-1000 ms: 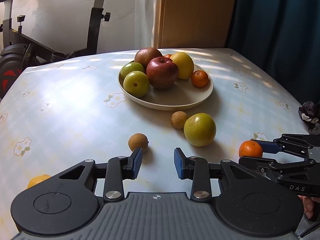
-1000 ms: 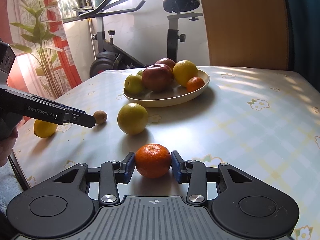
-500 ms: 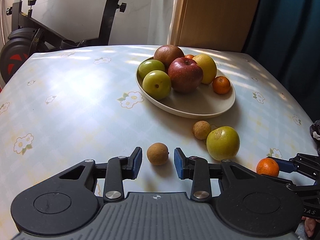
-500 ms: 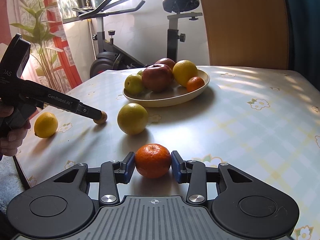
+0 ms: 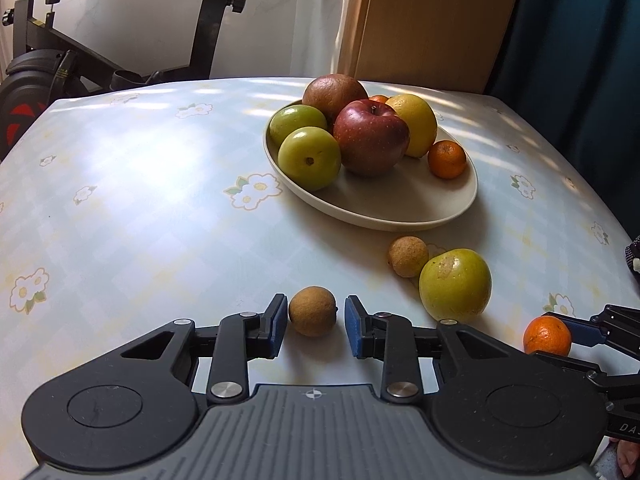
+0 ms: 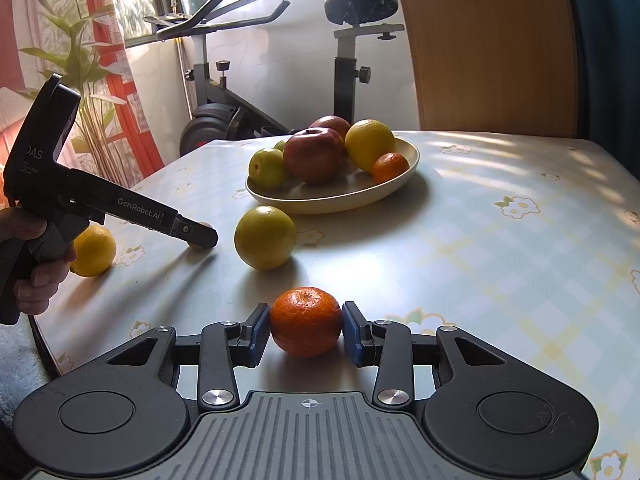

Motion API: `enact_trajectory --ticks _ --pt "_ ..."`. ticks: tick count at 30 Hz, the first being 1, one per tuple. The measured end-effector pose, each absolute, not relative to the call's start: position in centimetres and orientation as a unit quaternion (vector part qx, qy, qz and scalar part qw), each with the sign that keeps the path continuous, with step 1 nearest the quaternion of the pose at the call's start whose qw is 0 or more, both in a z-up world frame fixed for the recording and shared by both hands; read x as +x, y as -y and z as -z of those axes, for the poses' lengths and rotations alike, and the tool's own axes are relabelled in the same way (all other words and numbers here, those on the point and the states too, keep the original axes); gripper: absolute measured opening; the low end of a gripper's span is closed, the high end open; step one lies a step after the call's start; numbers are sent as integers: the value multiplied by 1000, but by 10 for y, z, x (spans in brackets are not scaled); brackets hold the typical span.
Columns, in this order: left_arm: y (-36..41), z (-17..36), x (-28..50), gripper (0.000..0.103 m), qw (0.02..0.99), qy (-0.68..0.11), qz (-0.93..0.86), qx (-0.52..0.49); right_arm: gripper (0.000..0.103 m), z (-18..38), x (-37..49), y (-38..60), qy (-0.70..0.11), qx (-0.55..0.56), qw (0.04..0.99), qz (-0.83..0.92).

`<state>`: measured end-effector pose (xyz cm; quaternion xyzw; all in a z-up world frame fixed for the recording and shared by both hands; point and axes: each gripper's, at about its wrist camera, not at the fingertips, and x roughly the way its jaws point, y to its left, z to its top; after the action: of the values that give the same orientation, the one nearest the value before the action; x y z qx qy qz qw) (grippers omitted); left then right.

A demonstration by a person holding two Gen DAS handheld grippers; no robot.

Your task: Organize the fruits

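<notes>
Floral oilcloth covers the table (image 5: 140,208), with an exercise bike (image 6: 344,60) behind it. On it a plate (image 5: 400,208) carries apples, a lemon and a mandarin. Beside the plate lies a green apple (image 5: 455,284). The right gripper (image 6: 306,326) clamps a tangerine (image 6: 306,320) resting on the table. The left gripper (image 5: 313,316) is closing around a brown longan (image 5: 312,311); a sliver of gap shows at its right pad.
</notes>
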<state>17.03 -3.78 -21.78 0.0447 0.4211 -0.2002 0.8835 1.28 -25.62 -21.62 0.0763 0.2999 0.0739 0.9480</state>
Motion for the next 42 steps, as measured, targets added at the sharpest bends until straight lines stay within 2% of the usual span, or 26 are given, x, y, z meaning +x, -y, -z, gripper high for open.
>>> enact_trajectory --ticks 1,17,42 --pt "38 218 168 27 884 -419 203 47 36 216 13 256 -300 76 948 -74" --pt "40 219 135 27 885 -403 225 63 36 216 13 256 -300 77 948 -74" --pt "35 220 130 26 886 -404 222 50 36 216 13 257 -300 78 948 -74"
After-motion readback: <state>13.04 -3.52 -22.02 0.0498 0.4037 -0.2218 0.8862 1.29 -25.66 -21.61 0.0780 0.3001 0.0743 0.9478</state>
